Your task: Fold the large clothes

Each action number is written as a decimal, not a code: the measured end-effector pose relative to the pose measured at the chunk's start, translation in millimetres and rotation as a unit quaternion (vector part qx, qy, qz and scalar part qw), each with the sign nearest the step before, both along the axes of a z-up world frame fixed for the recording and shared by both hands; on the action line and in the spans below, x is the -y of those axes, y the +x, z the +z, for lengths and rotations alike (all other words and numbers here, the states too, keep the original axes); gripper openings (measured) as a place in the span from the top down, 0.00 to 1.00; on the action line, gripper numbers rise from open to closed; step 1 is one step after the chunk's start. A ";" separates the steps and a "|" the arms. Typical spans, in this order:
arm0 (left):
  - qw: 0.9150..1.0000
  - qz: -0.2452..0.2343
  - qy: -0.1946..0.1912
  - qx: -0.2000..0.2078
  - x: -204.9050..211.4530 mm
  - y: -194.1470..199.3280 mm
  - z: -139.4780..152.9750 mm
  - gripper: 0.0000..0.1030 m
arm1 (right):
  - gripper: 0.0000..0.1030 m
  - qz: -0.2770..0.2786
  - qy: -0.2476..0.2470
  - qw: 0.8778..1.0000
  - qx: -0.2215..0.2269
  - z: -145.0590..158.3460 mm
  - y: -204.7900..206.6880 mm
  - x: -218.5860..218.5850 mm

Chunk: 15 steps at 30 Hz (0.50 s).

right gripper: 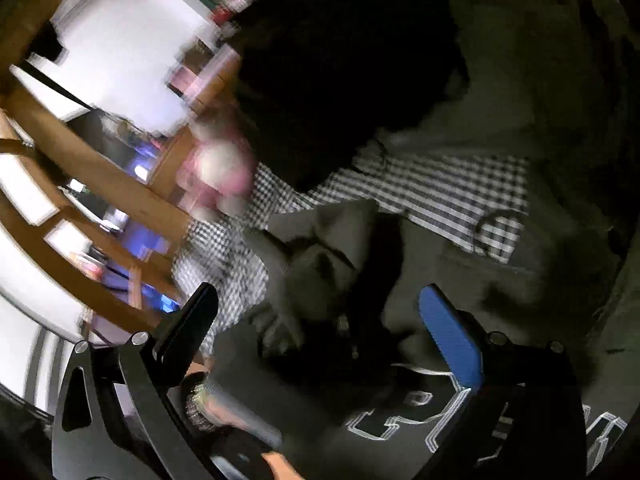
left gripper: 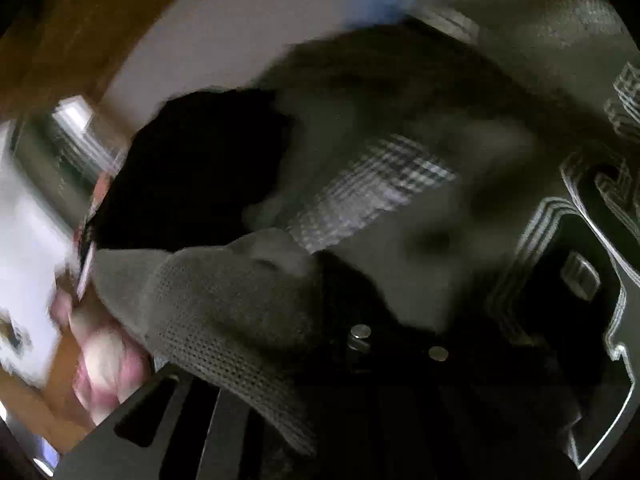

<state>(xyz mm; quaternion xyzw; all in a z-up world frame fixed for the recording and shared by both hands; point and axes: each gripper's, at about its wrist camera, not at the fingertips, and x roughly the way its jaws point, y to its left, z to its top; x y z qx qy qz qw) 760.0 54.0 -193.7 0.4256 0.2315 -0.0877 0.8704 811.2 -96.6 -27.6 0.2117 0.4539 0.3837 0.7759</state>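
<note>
dark grey sweatshirt bunched up between two grippers

the dark grey sweatshirt (left gripper: 460, 220) fills most of both views, rumpled and heaped, with white outlined block lettering (right gripper: 404, 412) across one part of it. a ribbed cuff or hem (left gripper: 224, 320) folds over in the foreground of the left wrist view. a black and white checked cloth (right gripper: 440, 192) lies partly under and beside the sweatshirt, and a black garment (right gripper: 340, 80) is piled against it farther back.

the left gripper (left gripper: 256, 344) is closed; grey fabric lies bunched over where its fingers meet, and its tips are hidden under that fabric, so the exact hold on it is hard to read. much of that view is smeared.

the right gripper (right gripper: 320, 336) stands wide apart, one black finger (right gripper: 192, 320) on the left and one with a blue pad (right gripper: 452, 340) on the right, with folds of the sweatshirt lying between them and neither pad pressing on it.

a pink and white soft object (right gripper: 220, 168) sits blurred at the edge of the checked cloth. a hand with a beaded bracelet (right gripper: 196, 404) shows low in the right wrist view. wooden frames (right gripper: 104, 176) and white panels (right gripper: 128, 40) run along the left behind.
</note>
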 end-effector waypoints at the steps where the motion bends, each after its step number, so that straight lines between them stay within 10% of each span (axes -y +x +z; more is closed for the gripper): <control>1: 1.000 -0.013 0.026 0.004 13.7 -2.6 -10.5 0.96 | 0.03 0.005 -0.013 1.000 -0.012 -5.5 6.0 -2.5; 8: 0.997 -0.027 0.071 0.013 11.9 -15.5 -28.4 0.96 | 0.04 0.060 -0.093 0.991 -0.077 -36.5 43.1 -55.1; 12: 0.995 -0.031 0.093 0.019 6.5 -13.8 -38.3 0.97 | 0.06 0.103 -0.209 0.972 0.006 -14.0 28.1 -103.4; 13: 0.995 -0.031 0.093 0.019 9.4 -12.8 -42.3 0.97 | 0.12 0.108 -0.247 0.963 0.026 -15.1 24.4 -113.9; 15: 0.995 -0.030 0.094 0.020 11.8 -14.9 -46.3 0.97 | 0.88 0.140 -0.322 0.935 0.048 -25.0 21.3 -140.3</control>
